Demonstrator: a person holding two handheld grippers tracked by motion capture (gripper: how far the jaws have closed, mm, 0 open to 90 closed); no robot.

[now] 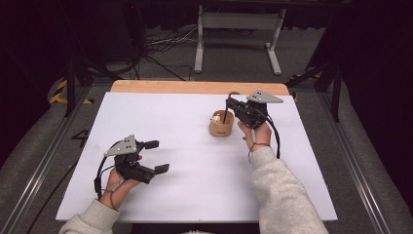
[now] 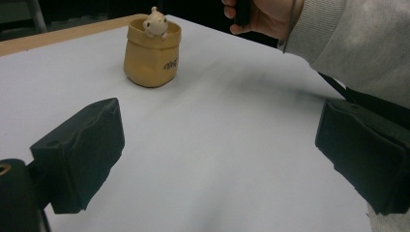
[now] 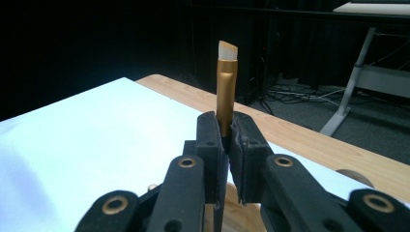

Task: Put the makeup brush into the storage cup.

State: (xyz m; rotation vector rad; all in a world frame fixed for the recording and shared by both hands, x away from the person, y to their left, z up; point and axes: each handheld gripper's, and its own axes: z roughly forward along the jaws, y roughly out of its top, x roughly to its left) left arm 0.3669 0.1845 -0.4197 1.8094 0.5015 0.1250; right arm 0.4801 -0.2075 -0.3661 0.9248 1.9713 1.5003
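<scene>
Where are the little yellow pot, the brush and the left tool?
yellow pot (image 2: 151,63), left gripper view, on its front wall.
brush (image 3: 225,94), right gripper view, on its gold ferrule.
left tool (image 1: 157,156), high view, midway between its open fingertips.

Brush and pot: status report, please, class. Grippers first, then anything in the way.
Left gripper open, idle near table front. Right gripper shut on brush, bristles up, above pot. Nothing in the way.

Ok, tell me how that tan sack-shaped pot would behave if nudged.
The pot looks squat and wide-based, so it would probably slide on the white sheet rather than tip. It seems glazed ceramic, likely fragile. The brush in the right tongs stands above it.
</scene>
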